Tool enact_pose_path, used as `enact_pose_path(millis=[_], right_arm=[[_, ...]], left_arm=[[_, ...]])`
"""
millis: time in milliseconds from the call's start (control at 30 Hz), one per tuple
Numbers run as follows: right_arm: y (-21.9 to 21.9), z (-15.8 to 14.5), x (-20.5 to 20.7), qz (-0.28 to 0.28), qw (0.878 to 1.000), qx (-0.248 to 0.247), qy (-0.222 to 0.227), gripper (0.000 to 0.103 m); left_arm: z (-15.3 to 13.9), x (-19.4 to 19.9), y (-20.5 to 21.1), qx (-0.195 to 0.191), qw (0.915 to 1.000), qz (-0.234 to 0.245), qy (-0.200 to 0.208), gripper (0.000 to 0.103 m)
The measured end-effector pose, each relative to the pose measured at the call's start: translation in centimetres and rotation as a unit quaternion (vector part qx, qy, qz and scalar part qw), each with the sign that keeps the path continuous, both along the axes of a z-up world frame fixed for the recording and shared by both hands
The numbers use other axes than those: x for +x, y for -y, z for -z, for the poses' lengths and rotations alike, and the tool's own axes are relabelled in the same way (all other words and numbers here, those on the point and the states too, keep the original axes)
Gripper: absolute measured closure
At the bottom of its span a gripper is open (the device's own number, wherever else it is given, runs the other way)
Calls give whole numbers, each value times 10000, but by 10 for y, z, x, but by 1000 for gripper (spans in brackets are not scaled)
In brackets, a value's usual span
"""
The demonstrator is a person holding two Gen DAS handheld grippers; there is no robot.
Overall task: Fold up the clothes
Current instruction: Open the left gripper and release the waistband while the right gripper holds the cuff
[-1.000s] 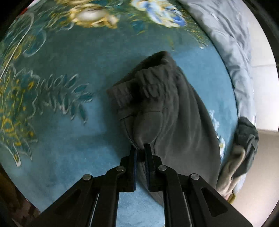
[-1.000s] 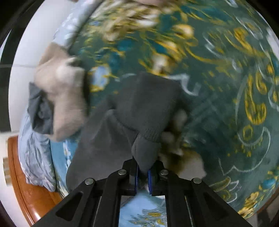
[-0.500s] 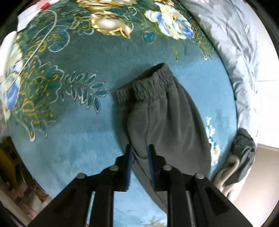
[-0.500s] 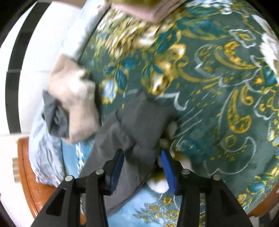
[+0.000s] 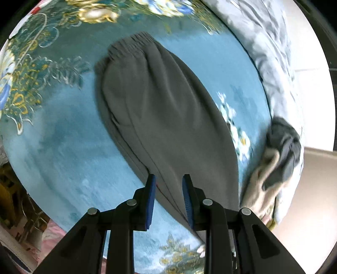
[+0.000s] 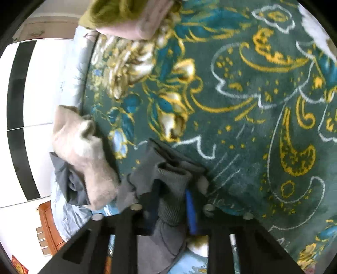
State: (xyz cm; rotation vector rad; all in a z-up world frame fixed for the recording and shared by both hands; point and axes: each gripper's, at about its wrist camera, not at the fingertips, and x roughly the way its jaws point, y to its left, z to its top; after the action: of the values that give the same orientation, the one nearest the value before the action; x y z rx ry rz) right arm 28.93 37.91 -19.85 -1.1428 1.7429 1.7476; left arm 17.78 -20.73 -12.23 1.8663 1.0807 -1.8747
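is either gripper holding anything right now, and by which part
The right gripper is clamped on the grey trousers at the ribbed cuff. The left gripper is open, holding nothing.

**Layout of garments on the bed**

Trousers lie lengthwise on the patterned blanket, waistband at the far end in the left wrist view. A crumpled pile of clothes sits to their right at the blanket's edge, on the quilt that borders that side. In the right wrist view the trouser cuffs lie just right of this pile; folded garments rest further back.
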Motion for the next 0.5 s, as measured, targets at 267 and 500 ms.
enact_pose_path(millis=[267, 500], right_arm=[[-5, -35, -13, -833, 9925, 422, -784, 97], [-12, 19, 5, -556, 9980, -83, -280, 71]], left_arm=[[5, 20, -29, 30, 9995, 245, 191, 77], [17, 23, -44, -13, 9982, 442, 415, 77]])
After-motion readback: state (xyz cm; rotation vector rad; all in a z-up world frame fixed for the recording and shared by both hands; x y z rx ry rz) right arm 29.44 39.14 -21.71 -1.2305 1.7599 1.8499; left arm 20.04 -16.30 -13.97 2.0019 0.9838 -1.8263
